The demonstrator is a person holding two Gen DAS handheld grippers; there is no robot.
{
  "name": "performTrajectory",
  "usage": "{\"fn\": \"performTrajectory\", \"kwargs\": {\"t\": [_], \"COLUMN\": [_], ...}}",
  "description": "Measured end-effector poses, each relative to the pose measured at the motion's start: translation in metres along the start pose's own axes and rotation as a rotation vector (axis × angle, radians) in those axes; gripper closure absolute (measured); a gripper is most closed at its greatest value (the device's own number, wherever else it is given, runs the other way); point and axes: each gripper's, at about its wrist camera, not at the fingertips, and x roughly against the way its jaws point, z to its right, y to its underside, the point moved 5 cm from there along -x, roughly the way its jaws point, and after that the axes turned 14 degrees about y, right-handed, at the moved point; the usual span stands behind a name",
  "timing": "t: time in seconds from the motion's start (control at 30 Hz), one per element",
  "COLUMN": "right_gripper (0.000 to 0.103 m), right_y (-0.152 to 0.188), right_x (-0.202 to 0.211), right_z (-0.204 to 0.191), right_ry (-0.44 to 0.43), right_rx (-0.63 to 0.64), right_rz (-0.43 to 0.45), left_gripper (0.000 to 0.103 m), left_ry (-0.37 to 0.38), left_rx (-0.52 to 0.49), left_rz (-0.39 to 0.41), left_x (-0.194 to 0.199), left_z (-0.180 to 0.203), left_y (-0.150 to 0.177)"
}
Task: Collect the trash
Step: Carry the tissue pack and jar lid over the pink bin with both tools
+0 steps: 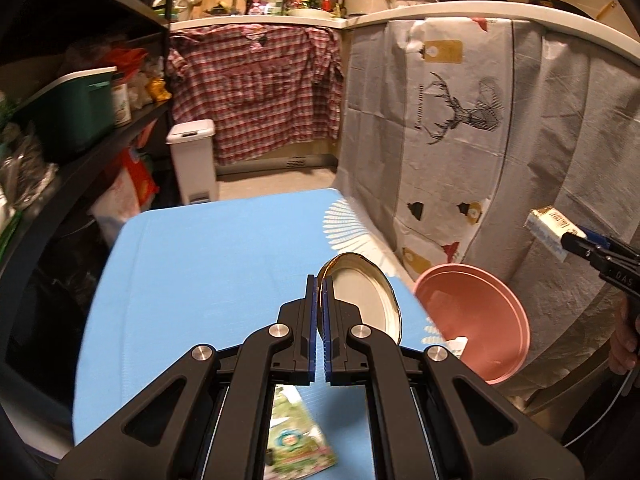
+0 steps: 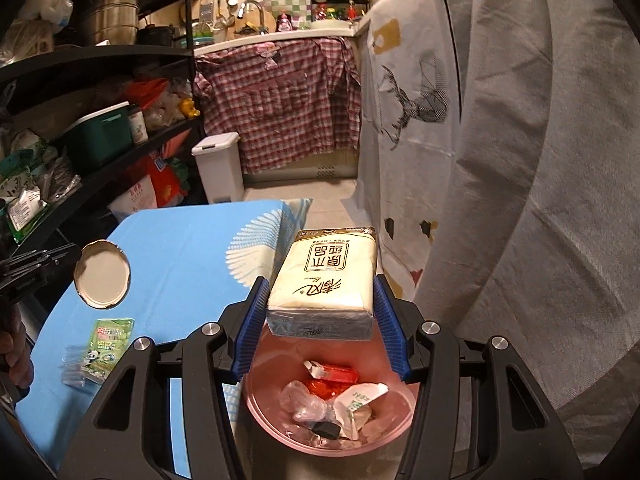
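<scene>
The tissue pack [image 2: 324, 280], clamped in the right tongs [image 2: 320, 332], hangs over the pink bin [image 2: 256, 408], which already holds wrappers [image 2: 332, 396]. The left tongs [image 1: 320, 308] pinch a metal lid [image 1: 360, 300] above the blue tabletop [image 1: 200, 264]; a green sachet [image 2: 108, 344] remains there. Bin's depth is probably hidden.

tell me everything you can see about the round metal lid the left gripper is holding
The metal lid is a round, shallow disc, seemingly metal, with a gold-coloured crimped rim and a pale, dull grey-white inner face. It looks clean and undented. The left gripper holds it in the air above the blue table, its blue-padded fingers shut on the rim so the disc stands on edge. Nothing else touches it. The pink bin sits beyond the table edge, to its right.
</scene>
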Motion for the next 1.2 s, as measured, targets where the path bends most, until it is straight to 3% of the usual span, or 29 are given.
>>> {"fn": "performTrajectory", "kwargs": {"t": [0.53,1.2], "right_gripper": [0.050,0.050], "right_y": [0.017,0.028], "right_x": [-0.028,-0.062], "right_z": [0.016,0.026], "right_ry": [0.034,0.058], "right_rx": [0.025,0.021], "right_rz": [-0.093,-0.174], "left_gripper": [0.101,0.101], "left_ry": [0.133,0.168], "left_rx": [-0.051,-0.099], "left_rz": [-0.047,-0.143], "left_x": [-0.072,-0.136], "left_z": [0.071,0.107], "left_y": [-0.005,0.013]}}
